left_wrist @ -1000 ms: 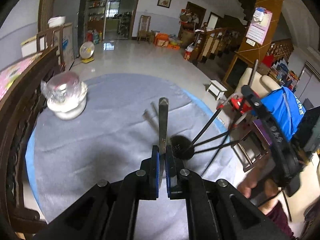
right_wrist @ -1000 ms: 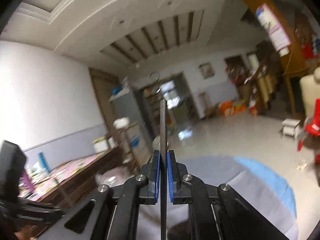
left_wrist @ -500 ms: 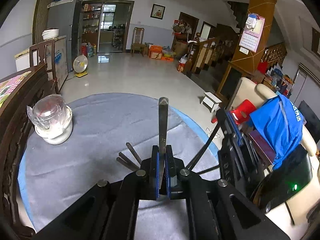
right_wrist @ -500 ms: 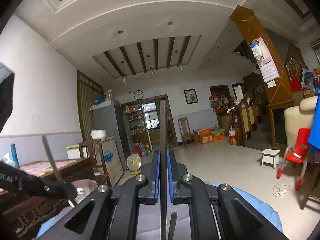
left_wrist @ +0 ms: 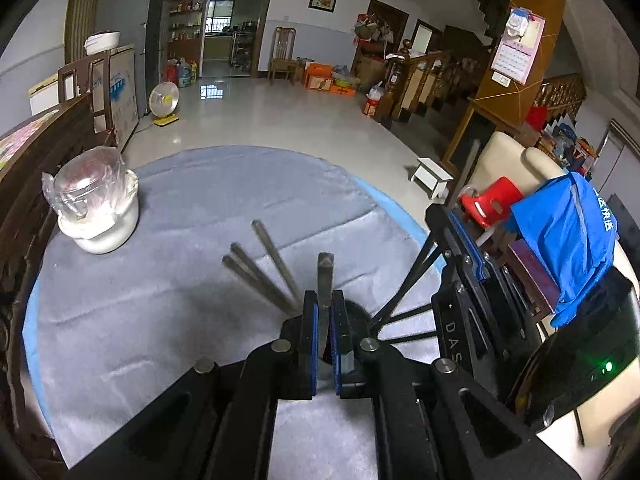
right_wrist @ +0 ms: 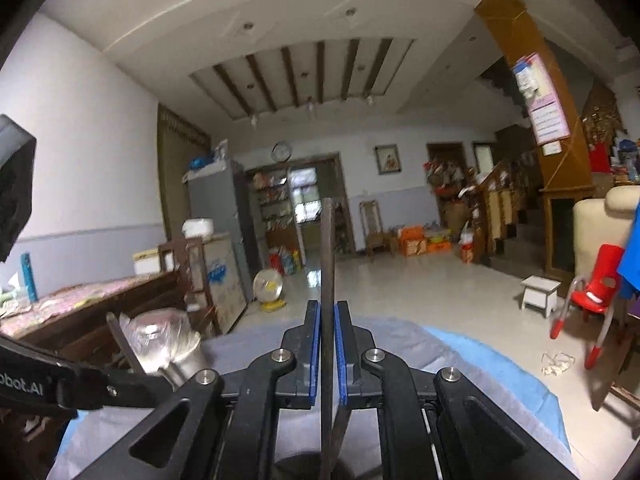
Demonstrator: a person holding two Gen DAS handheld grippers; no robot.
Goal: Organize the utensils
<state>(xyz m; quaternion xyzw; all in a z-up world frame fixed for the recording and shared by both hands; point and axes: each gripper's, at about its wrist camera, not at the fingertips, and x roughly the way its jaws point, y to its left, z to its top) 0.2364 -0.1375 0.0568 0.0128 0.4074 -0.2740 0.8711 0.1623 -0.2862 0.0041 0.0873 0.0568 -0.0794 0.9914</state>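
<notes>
Steel, a flat grey utensil handle [left_wrist: 325, 280] sat pinched in the left gripper [left_wrist: 325, 344] above the dark round holder [left_wrist: 356, 312]; the right gripper [right_wrist: 328, 344] clamped another long dark handle [right_wrist: 327, 248]. Lowering each in seemed next.

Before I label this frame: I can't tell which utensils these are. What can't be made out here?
- Left gripper: its utensil shows only a flat handle; the working end is hidden behind the fingers, left wrist view.
- Right gripper: its utensil is likewise a bare strip, its lower end cut off by the frame edge.
- Holder: mostly hidden by the left gripper.
- Jar contents: blurred by plastic wrap.
</notes>
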